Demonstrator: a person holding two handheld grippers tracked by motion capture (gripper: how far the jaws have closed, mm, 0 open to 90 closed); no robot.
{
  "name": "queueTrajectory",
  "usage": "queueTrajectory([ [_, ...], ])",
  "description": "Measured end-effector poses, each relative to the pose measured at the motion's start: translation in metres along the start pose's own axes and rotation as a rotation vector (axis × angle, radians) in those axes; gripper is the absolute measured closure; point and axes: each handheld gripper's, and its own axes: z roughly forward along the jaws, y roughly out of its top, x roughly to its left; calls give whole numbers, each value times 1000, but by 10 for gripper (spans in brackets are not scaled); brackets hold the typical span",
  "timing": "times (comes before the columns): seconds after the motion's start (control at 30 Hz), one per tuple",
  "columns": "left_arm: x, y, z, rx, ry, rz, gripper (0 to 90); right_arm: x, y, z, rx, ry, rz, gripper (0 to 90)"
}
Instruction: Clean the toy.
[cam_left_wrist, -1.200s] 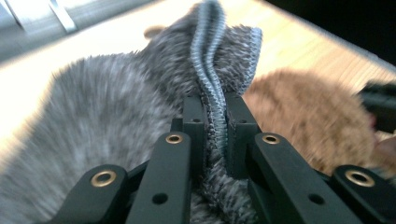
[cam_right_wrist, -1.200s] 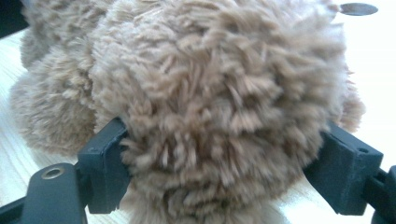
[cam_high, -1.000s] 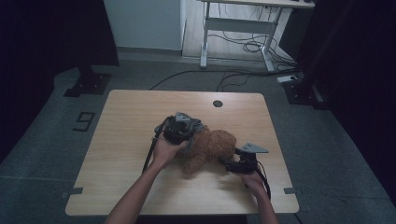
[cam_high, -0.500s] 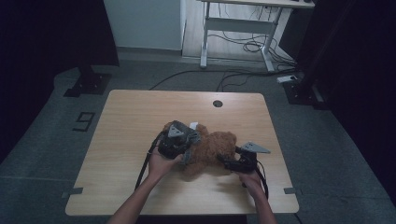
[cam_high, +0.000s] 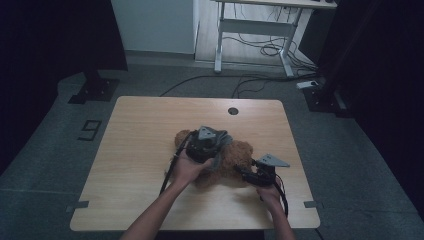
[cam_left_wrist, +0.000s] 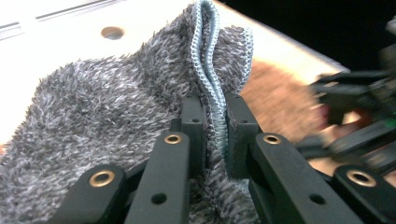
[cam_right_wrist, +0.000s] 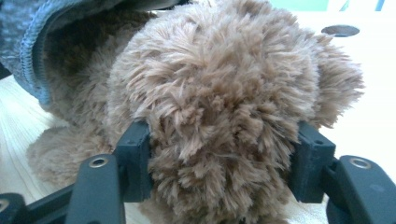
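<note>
Grey cloth over brown plush toy, mid-table, both grippers gripping.

Wooden table (cam_high: 140, 150) w/ cable hole at far edge; brown plush toy (cam_high: 240, 157) lies near its middle, toward person's side. Grey fuzzy cloth (cam_left_wrist: 102, 116) draped on toy's left part, blue-stitched hem folded upward. Left gripper (cam_left_wrist: 215, 130) pinches that hem, jaws nearly together w/ fabric between. Right gripper (cam_right_wrist: 224, 158) has jaws spread wide, clamped round a fluffy part of toy at its right end.

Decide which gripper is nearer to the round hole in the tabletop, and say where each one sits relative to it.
Left. The left gripper lies just in front of the hole, holding the grey garment. The right gripper sits farther back toward the person, clamped on the brown plush toy.
</note>
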Motion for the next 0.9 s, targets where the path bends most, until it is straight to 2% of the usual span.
queueTrajectory([
  [0.03,-12,6,12,11,-23,23,801,0,0,0,-1,-1,-7,380],
  [0.07,-12,6,12,11,-23,23,801,0,0,0,-1,-1,-7,380],
  [0.1,-21,8,27,41,-40,32,801,2,-1,-1,-8,-7,-22,389],
  [0.17,-27,6,41,66,-24,46,800,4,-2,-1,-12,-12,-37,406],
  [0.23,-28,1,48,59,-12,38,803,6,-2,0,-4,-28,-58,420],
  [0.33,-26,-4,49,56,-10,36,805,5,-3,0,8,-27,-63,430],
  [0.37,-22,-6,45,53,-5,16,806,5,-3,1,10,-26,-71,441],
  [0.4,-19,-6,43,58,13,16,807,5,-3,1,10,-24,-71,443],
  [0.47,-9,-10,37,75,75,28,808,4,-2,0,14,-22,-61,443],
  [0.5,-4,-12,35,76,66,9,809,3,-2,0,12,-15,-54,443],
  [0.53,6,-15,30,69,43,-30,809,2,-2,0,13,-13,-53,443],
  [0.57,11,-17,25,58,49,-45,810,3,-2,-1,14,-11,-53,443],
  [0.6,11,-17,25,58,49,-45,810,3,-2,-1,14,-11,-53,443],
  [0.63,22,-21,13,45,75,-57,810,3,-2,-1,16,-11,-49,442],
  [0.73,42,-27,-5,30,106,-94,810,2,-3,-1,12,-7,-43,437],
  [0.77,48,-30,-10,26,114,-111,810,1,-3,-1,9,-5,-40,435],
  [0.8,48,-30,-10,26,114,-111,810,1,-3,-1,8,-4,-38,433],
  [0.83,61,-37,-18,23,126,-143,810,1,-4,-1,8,-3,-39,431],
  [0.9,71,-43,-22,24,130,-169,811,1,-4,-1,9,0,-42,429],
])
